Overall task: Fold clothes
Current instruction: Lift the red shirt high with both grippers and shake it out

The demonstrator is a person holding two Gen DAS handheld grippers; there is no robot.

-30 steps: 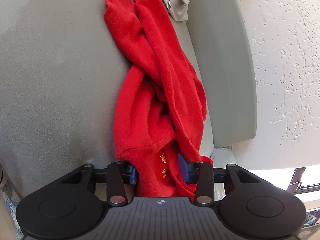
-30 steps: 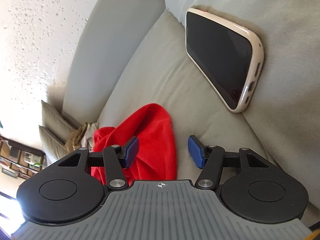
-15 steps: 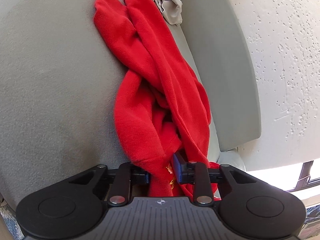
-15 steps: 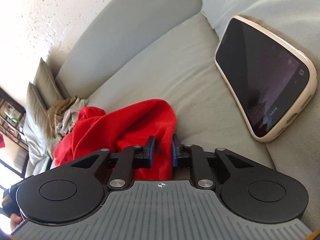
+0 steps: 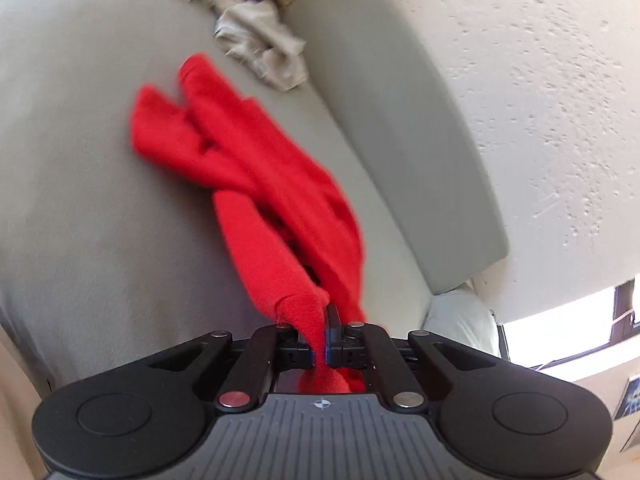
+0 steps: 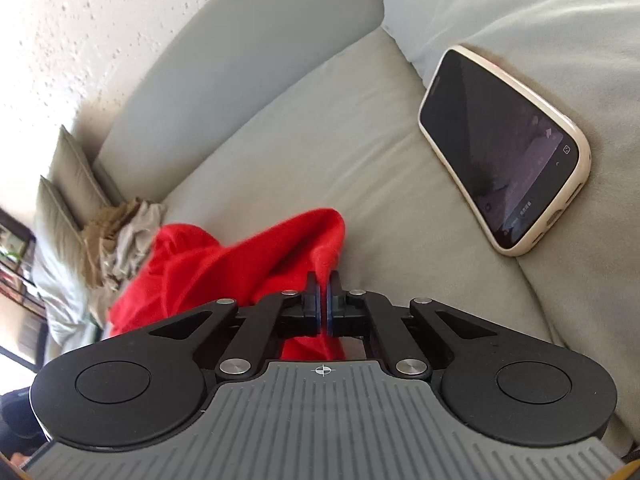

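A red fleece garment (image 5: 256,184) lies twisted lengthwise on the grey sofa seat (image 5: 80,184). My left gripper (image 5: 320,334) is shut on one bunched end of it, and the cloth runs away from the jaws up the seat. In the right wrist view my right gripper (image 6: 323,300) is shut on another edge of the same red garment (image 6: 224,264), which rises in a fold just beyond the jaws. The blue pads of both grippers are pressed onto cloth.
A heap of beige and tan clothes (image 5: 256,36) lies at the far end of the seat, and it also shows in the right wrist view (image 6: 120,236). A phone in a cream case (image 6: 504,148) leans on the sofa cushion at right. The sofa back (image 5: 400,128) and a white textured wall (image 5: 540,80) run alongside.
Both grippers closed from open onto the red garment. The left one has pulled its end back, so the cloth stretches and lies farther from the beige heap. The right view tilted and drew back.
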